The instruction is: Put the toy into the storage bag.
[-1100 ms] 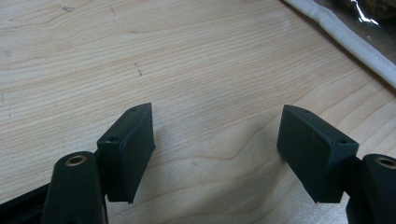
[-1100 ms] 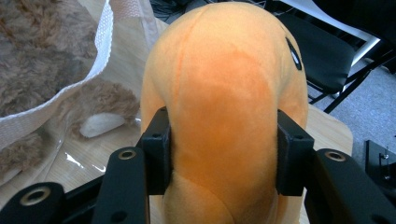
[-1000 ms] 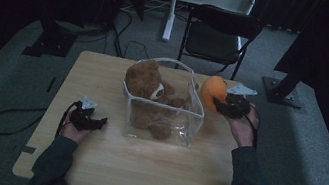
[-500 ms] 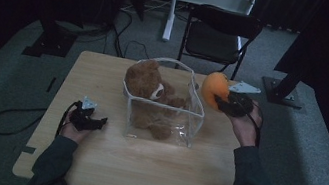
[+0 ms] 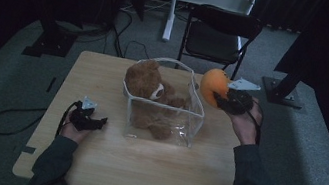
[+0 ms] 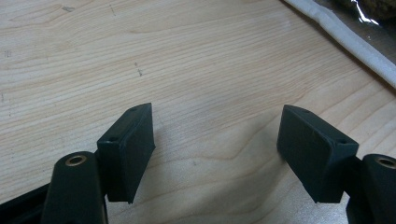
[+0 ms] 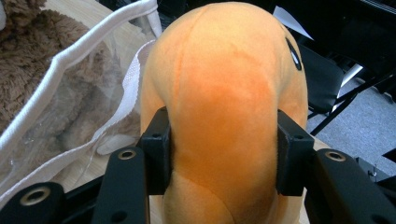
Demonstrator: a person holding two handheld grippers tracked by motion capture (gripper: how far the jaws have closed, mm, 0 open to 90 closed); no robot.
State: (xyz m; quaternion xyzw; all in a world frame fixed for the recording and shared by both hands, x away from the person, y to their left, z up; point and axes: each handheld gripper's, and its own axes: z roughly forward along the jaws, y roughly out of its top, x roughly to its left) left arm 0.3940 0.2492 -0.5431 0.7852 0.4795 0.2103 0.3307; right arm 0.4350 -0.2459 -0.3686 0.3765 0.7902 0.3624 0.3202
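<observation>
While the right gripper [image 5: 222,100] clamps a round orange plush toy [image 5: 213,85] beside the clear plastic bag [image 5: 182,126] holding a brown teddy bear [image 5: 146,82], loading seems next; left gripper [image 5: 96,122] idle, jaws apart.

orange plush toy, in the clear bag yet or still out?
Out. The orange plush toy is clamped between the right gripper jaws, beside the clear plastic bag's white rim, where the brown teddy bear sits.

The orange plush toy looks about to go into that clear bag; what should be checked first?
1. Grip: right gripper fingers press both sides of the orange plush toy: ok.
2. Clear bag mouth open: ok.
3. Room inside: brown teddy bear takes up much of it: cannot tell.
4. Toy lifted above the rim: ok.
5. Left gripper open, nothing between its fingers, over the table, free to steady the bag: ok.
</observation>
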